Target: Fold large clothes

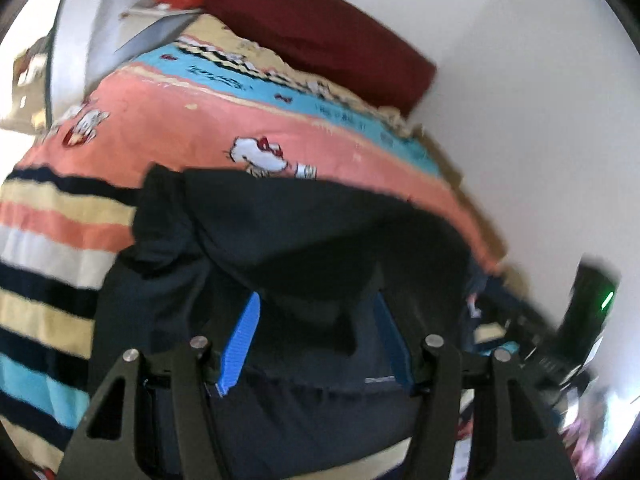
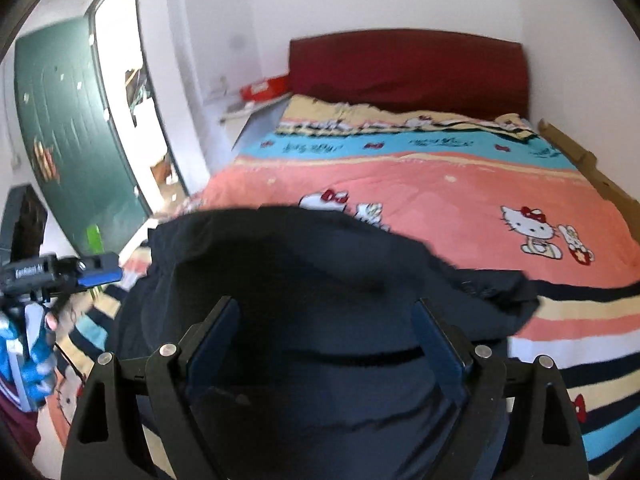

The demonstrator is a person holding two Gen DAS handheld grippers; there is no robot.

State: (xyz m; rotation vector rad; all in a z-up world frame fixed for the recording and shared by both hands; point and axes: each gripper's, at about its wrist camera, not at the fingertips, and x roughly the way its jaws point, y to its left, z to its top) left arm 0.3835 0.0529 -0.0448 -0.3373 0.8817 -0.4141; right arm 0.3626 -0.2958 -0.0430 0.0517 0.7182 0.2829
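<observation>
A dark navy garment lies in a rumpled heap on the striped cartoon-cat bedspread, its far edge folded over. In the left wrist view my left gripper hovers over the garment with its blue fingers spread apart, pressing on nothing. The right wrist view shows my right gripper standing wide open above the same garment, pads clear of the cloth. The left gripper also shows at the left edge there, held by a gloved hand.
A dark red headboard stands at the far end of the bed against a white wall. A green door and a bedside shelf with a red box are at the left. Cardboard lines the bed's right side.
</observation>
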